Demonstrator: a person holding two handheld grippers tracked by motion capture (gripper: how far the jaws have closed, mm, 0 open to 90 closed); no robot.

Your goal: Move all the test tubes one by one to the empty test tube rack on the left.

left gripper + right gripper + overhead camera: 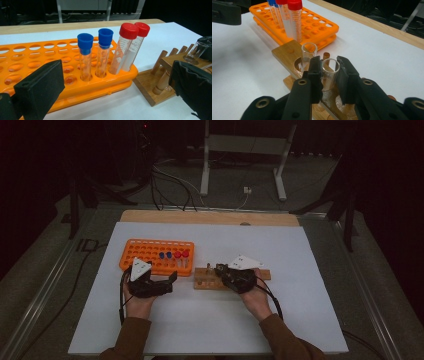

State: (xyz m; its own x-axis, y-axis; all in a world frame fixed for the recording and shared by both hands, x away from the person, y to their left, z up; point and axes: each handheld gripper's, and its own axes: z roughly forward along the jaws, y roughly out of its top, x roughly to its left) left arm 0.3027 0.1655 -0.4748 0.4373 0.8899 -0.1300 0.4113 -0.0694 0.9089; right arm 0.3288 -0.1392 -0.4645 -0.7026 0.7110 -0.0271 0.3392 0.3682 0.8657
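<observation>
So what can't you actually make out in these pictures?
- Printed scale on the red-capped tubes: too small to read in the left gripper view.
- Bottom of the clear glass tube between the right gripper jaws: hidden by the wooden rack.
- Right jaw of the left gripper: cut off by the frame edge.

open glass tube (329, 72), clear, uncapped, upright, mouth up, standing in a hole of the wooden rack (289, 53). pinched on both sides near the rim by the right gripper (329, 71) pads. second clear uncapped tube (308, 53) stands upright in the next hole, just beside the first, not gripped. rack is brown wood, two-tier, round holes on top, pegs along one side, lying flat on the white table surface, just beside the end of the orange rack. in the high view the rack (204, 281) sits mid-table under the right gripper (219, 270).
</observation>
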